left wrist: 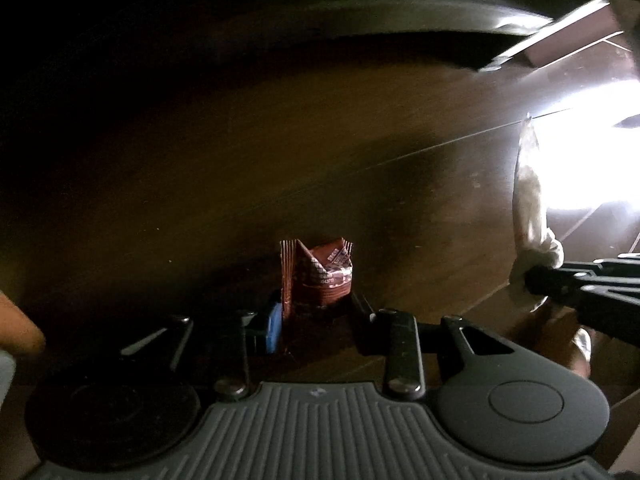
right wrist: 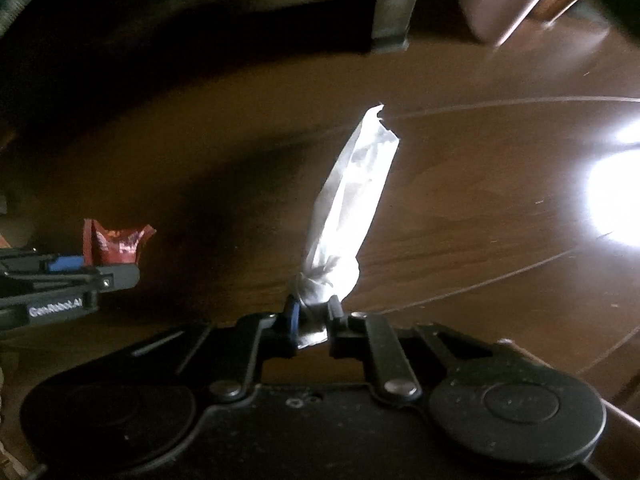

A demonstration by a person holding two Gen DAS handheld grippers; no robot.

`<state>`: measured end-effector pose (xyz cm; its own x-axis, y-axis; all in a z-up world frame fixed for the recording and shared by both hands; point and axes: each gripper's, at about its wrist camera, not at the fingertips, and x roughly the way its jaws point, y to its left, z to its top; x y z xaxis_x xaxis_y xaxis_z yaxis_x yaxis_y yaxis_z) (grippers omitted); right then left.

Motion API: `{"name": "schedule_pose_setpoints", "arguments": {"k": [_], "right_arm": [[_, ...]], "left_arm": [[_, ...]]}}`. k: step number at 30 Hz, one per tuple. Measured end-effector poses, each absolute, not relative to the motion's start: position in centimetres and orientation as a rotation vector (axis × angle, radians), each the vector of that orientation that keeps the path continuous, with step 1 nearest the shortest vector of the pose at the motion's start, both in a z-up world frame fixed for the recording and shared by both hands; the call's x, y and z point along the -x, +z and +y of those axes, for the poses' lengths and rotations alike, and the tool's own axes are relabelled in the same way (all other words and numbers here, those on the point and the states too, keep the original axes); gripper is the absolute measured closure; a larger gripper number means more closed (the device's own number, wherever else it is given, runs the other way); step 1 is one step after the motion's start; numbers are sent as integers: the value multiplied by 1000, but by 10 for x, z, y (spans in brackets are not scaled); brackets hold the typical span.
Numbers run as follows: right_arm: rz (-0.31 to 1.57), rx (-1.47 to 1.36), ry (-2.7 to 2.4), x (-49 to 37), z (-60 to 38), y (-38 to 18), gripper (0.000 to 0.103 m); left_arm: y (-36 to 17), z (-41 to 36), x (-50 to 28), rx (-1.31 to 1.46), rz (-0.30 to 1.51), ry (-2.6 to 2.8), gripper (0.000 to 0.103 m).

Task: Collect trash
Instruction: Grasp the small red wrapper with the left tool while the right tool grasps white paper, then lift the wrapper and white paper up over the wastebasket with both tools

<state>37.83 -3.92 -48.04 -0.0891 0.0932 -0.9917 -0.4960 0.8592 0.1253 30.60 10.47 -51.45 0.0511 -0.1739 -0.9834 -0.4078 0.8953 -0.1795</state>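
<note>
My left gripper (left wrist: 318,314) has its jaws around a crumpled red-brown snack wrapper (left wrist: 320,276), which stands up between the fingers above the dark wooden floor. The same wrapper (right wrist: 116,244) and left gripper (right wrist: 102,270) show at the left of the right wrist view. My right gripper (right wrist: 314,316) is shut on a long silvery-white wrapper (right wrist: 352,196) that sticks up and away from the jaws. That wrapper (left wrist: 530,216) and the right gripper (left wrist: 534,286) show at the right of the left wrist view.
A brown wooden floor (right wrist: 460,208) with plank seams lies below both grippers. A bright glare patch (right wrist: 616,200) is at the right. Furniture legs (right wrist: 394,8) and a dark base stand at the far side.
</note>
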Motion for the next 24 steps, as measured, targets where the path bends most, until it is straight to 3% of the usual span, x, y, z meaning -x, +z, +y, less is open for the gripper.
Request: {"name": "schedule_pose_setpoints", "arguments": {"k": [10, 24], "right_arm": [[1490, 249, 528, -363, -54, -353, 92], [1175, 159, 597, -295, -90, -165, 92]], "left_arm": [[-405, 78, -282, 473, 1416, 173, 70], [-207, 47, -223, 444, 1129, 153, 70]]}}
